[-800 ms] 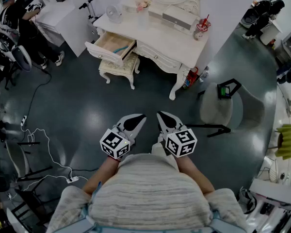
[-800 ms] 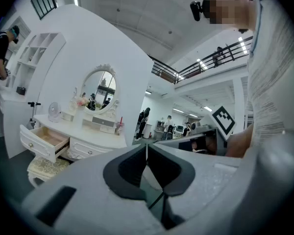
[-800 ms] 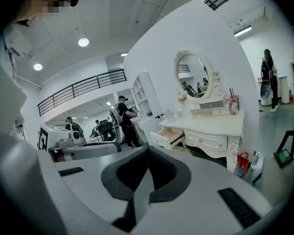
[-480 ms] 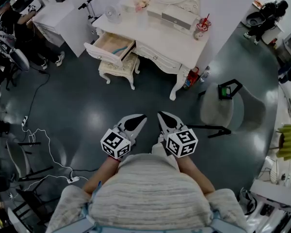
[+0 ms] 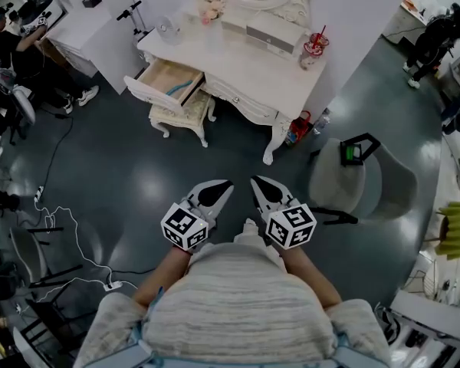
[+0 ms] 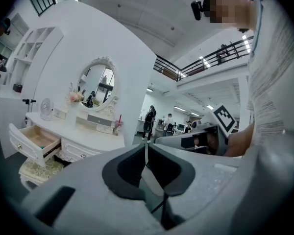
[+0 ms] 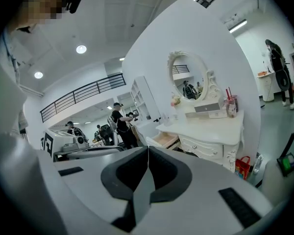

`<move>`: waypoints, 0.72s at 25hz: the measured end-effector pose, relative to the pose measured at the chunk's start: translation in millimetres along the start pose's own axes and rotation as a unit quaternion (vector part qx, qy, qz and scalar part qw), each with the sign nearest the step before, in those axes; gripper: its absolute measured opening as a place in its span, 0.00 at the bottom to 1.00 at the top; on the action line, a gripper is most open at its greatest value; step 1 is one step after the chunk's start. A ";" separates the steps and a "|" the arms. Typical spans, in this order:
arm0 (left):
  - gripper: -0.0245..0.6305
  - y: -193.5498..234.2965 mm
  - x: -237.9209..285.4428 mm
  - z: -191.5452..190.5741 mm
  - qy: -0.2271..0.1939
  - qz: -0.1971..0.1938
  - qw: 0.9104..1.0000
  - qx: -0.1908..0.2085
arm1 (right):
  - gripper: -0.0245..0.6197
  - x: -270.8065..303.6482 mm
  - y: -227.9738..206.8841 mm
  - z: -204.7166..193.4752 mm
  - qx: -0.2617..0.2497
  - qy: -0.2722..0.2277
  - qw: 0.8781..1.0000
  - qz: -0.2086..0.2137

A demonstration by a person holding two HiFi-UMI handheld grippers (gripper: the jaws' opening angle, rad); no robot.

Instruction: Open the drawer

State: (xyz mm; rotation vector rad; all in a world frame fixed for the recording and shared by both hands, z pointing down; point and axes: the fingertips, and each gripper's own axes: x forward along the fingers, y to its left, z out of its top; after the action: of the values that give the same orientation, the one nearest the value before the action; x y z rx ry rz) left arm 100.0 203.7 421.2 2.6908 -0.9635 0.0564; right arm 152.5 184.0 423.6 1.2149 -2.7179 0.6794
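A white dressing table stands against the far wall. Its left drawer is pulled out, with a light wooden inside and a blue item in it. The drawer also shows in the left gripper view and in the right gripper view. Both grippers are held side by side close to the person's torso, far from the table. The left gripper is shut with nothing in it. The right gripper is shut and empty too.
An ornate white stool sits under the open drawer. A red bag leans by the table's right leg. A grey round chair stands to the right. Cables trail on the dark floor at left. A person stands far left.
The dressing table and its open drawer have drifted a little left in the head view. Both grippers stay shut in the same place by the torso.
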 end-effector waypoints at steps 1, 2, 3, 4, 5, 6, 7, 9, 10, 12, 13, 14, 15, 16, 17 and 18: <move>0.06 -0.2 7.8 1.8 0.000 0.001 1.000 0.000 | 0.05 -0.7 -5.1 2.9 -0.005 0.003 1.000 0.004; 0.06 -0.5 15.2 3.5 0.000 0.001 1.000 0.000 | 0.05 -1.4 -9.7 5.5 -0.011 0.005 1.000 0.009; 0.06 -0.8 22.7 5.2 -0.001 0.001 1.000 0.001 | 0.05 -1.8 -14.4 8.2 -0.015 0.007 1.000 0.015; 0.06 -0.8 30.4 6.7 -0.001 0.002 1.000 0.002 | 0.05 -1.8 -19.4 11.1 -0.017 0.007 1.000 0.020; 0.06 -0.7 37.9 8.1 -0.001 0.002 1.000 0.004 | 0.05 -1.7 -24.4 14.0 -0.018 0.008 0.999 0.025; 0.06 -0.7 45.2 9.7 -0.001 0.003 1.000 0.006 | 0.05 -1.8 -29.2 16.8 -0.019 0.008 0.999 0.030; 0.06 -0.6 52.0 11.4 -0.002 0.005 1.000 0.007 | 0.05 -1.9 -33.8 19.6 -0.020 0.009 0.999 0.035; 0.06 0.1 63.7 14.8 -0.003 0.008 1.000 0.008 | 0.05 -1.2 -43.3 25.1 -0.024 0.009 0.999 0.041; 0.06 0.7 68.2 15.9 -0.004 0.009 1.000 0.009 | 0.05 -0.1 -48.1 27.4 -0.026 0.009 0.999 0.042; 0.06 2.2 73.8 16.3 -0.003 0.012 1.000 0.009 | 0.05 3.1 -54.9 30.1 -0.023 0.009 0.999 0.043; 0.06 3.6 74.9 15.4 -0.002 0.014 1.000 0.008 | 0.05 4.8 -56.3 30.0 -0.021 0.010 0.999 0.045; 0.06 5.5 75.4 14.2 -0.001 0.016 1.000 0.007 | 0.05 6.6 -56.9 29.3 -0.020 0.012 0.999 0.047; 0.06 8.0 76.1 13.3 0.000 0.019 1.000 0.004 | 0.05 9.1 -57.6 28.6 -0.019 0.014 0.998 0.050; 0.06 11.1 77.0 13.0 0.001 0.022 1.000 0.003 | 0.05 12.3 -58.8 28.4 -0.020 0.016 0.998 0.052; 0.06 14.6 77.8 13.2 0.001 0.024 1.000 0.002 | 0.05 16.4 -60.3 28.8 -0.020 0.018 0.998 0.053; 0.06 18.8 78.3 13.6 0.001 0.027 1.000 0.001 | 0.05 21.2 -61.6 29.6 -0.020 0.019 0.998 0.055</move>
State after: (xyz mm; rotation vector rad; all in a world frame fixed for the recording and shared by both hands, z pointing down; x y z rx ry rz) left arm 148.2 137.8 423.1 2.6659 -1.0353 0.0718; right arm 185.8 120.6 424.6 1.0406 -2.7685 0.6493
